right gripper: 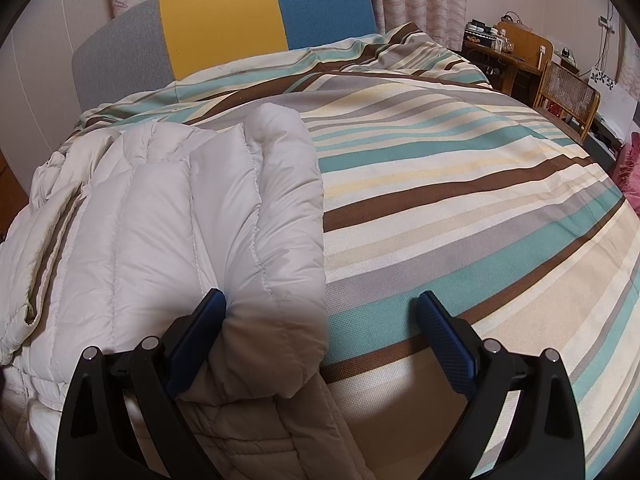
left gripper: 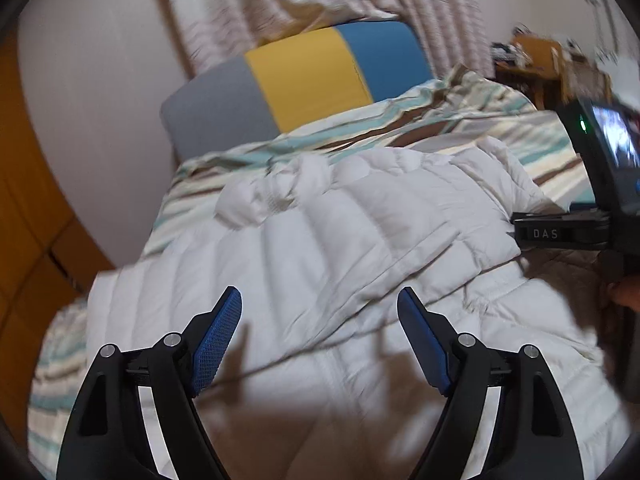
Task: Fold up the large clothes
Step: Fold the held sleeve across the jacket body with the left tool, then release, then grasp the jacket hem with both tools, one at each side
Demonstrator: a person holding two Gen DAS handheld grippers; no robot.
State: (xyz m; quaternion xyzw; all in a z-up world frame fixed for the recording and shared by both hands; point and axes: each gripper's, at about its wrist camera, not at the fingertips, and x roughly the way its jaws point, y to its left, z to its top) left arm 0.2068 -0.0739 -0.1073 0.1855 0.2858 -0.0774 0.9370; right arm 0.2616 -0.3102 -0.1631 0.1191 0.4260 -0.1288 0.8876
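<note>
White puffy jacket (right gripper: 172, 216) lies on the striped bed (right gripper: 460, 200), long axis toward the headboard (right gripper: 224, 16); right tool (right gripper: 322, 300), spread, straddles its near right edge, while left tool (left gripper: 320, 300), also spread, hovers above its middle, gripping nothing.

White puffer jacket (right gripper: 168, 216) lies on striped bed (right gripper: 460, 208).
</note>
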